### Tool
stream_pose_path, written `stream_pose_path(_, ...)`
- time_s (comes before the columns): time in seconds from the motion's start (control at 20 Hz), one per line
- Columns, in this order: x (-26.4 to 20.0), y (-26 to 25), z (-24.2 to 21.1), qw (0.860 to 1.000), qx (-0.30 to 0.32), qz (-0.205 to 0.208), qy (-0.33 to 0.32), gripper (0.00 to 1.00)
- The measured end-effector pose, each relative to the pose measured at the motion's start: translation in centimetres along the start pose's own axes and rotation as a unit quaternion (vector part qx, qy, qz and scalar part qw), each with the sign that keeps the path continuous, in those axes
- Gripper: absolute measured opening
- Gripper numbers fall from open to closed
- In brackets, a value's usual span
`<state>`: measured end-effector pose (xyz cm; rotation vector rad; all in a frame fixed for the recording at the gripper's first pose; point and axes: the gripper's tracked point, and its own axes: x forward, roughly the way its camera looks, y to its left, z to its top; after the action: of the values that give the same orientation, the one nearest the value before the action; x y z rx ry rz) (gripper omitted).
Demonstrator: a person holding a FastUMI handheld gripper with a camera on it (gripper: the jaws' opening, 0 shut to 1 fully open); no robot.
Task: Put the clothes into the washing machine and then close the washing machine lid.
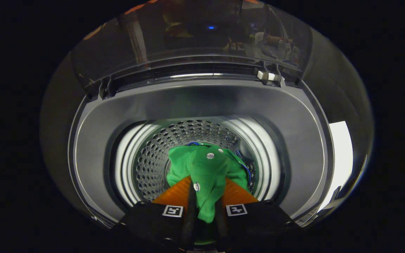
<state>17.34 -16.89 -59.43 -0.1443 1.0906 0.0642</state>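
One green garment in frame, pinched between the two fingers of the gripper, both pressing on the bunched fabric. It hangs over the mouth of the washing machine, a top loader seen from above, with most of the cloth bulging just ahead of the fingertips and down into the drum. Drum is perforated metal with a bright ring around its opening; something with blue trim sits behind the green cloth, can't tell what. Garment looks like a knit shirt, crumpled, two white buttons visible on a placket strip. Lid is up, transparent and dark-tinted, standing beyond the opening, with two hinges at its base.
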Motion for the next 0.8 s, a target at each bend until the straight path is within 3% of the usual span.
stream_pose_path(0.2,-0.6,0.4,0.4,1.0,-0.005,0.0,-0.009,0.52)
stream_pose_path(0.45,-3.1,-0.5,1.5,0.999,-0.017,-0.011,-0.039,1.0)
stream_pose_path(0.8,-9.8,-0.8,3.4,0.996,-0.02,0.01,-0.091,1.0)
